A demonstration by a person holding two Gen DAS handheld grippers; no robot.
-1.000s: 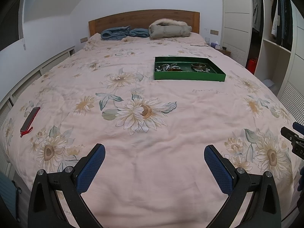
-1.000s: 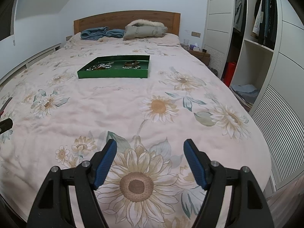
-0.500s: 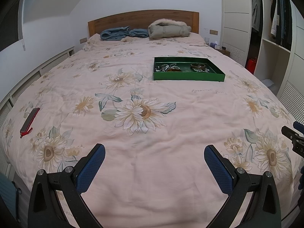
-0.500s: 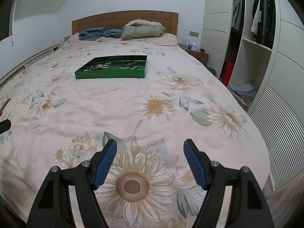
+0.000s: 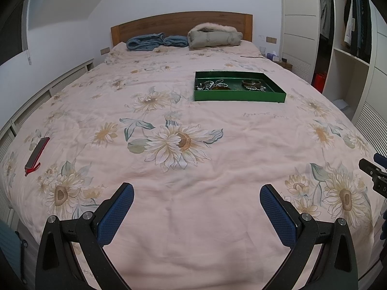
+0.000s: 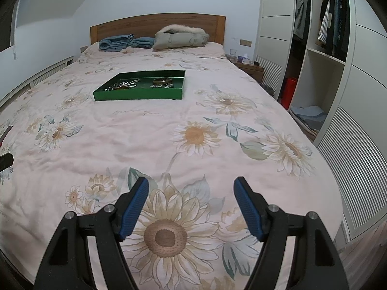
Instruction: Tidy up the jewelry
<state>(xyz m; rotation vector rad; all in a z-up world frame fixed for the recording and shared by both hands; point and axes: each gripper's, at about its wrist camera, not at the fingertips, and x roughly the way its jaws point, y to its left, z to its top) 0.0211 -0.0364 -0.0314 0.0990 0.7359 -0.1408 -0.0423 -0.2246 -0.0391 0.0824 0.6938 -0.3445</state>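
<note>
A green tray [image 5: 239, 96] lies on the flowered bed, past the middle; it also shows in the right wrist view [image 6: 137, 95]. In it lie a tangle of chains and beads [image 5: 211, 85] on the left and bangles [image 5: 252, 83] on the right, also seen in the right wrist view as chains [image 6: 122, 85] and bangles [image 6: 162, 82]. My left gripper [image 5: 197, 193] is open and empty above the foot of the bed. My right gripper [image 6: 191, 187] is open and empty over a large sunflower print. Both are far from the tray.
A red-edged phone [image 5: 36, 153] lies near the bed's left edge. Folded blue blankets [image 5: 154, 41] and a beige fur-trimmed jacket [image 5: 214, 36] lie by the wooden headboard. A wardrobe with open shelves [image 6: 321, 72] stands right of the bed. A nightstand [image 6: 249, 68] stands beside it.
Both views have crept slightly forward over the bed; the tray sits marginally nearer. Both grippers stay open and empty.
</note>
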